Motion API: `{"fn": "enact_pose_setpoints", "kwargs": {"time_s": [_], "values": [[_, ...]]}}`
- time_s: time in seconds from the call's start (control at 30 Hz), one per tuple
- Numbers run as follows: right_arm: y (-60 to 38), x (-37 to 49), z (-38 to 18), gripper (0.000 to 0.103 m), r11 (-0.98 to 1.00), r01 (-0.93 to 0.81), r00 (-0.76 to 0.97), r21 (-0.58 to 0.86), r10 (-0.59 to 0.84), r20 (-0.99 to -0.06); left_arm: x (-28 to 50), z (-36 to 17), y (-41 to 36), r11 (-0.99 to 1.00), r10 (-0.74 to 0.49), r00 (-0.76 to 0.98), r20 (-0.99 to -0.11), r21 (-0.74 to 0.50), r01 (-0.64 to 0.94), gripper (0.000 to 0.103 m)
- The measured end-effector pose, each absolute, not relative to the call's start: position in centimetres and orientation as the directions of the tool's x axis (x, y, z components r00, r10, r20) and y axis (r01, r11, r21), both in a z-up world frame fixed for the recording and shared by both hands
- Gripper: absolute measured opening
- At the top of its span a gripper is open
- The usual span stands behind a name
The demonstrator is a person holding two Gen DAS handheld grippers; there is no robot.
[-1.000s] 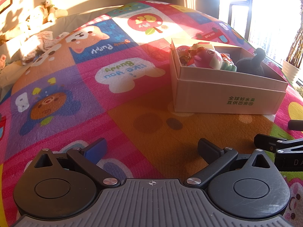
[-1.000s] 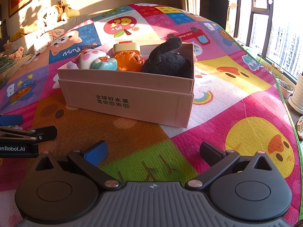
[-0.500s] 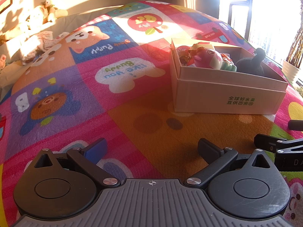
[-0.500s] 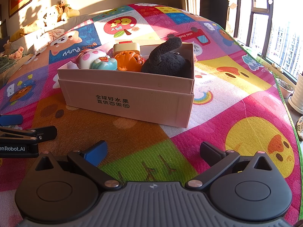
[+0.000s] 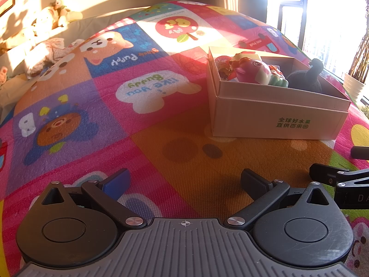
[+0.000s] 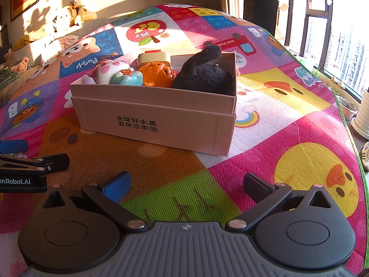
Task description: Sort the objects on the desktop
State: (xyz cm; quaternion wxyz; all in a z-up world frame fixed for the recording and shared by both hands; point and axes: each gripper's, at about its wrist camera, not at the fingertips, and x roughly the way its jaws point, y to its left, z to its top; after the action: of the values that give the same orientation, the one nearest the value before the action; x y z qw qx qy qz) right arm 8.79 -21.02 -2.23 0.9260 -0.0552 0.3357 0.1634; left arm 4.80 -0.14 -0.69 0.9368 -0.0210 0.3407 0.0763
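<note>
A cardboard box (image 6: 161, 124) with printed characters stands on the colourful play mat (image 6: 288, 120). It holds a dark plush toy (image 6: 203, 76), an orange toy (image 6: 156, 75), a white-and-teal pig figure (image 6: 117, 73) and a cream case (image 6: 154, 58). In the left wrist view the box (image 5: 276, 117) is at the right, with a pink figure (image 5: 253, 71) and the dark plush (image 5: 306, 78) inside. My left gripper (image 5: 184, 181) is open and empty, low over the mat. My right gripper (image 6: 186, 185) is open and empty in front of the box.
The left gripper's fingers (image 6: 34, 161) show at the left edge of the right wrist view. The right gripper's fingers (image 5: 339, 175) show at the right edge of the left wrist view. Plush toys (image 6: 73, 11) sit by the far wall. Windows (image 6: 341, 46) and a white pot (image 6: 363, 117) are at the right.
</note>
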Motion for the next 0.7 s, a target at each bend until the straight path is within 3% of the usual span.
{"fn": "enact_pose_setpoints", "kwargs": {"time_s": [0.7], "values": [[-20.84,8.74,-2.23,0.103,0.941,-0.339,0.721,0.008,0.266,-0.640,4.79,-0.69,-0.14,0.987,0.129,0.756,-0.641,0.013,-0.157,0.103]]}}
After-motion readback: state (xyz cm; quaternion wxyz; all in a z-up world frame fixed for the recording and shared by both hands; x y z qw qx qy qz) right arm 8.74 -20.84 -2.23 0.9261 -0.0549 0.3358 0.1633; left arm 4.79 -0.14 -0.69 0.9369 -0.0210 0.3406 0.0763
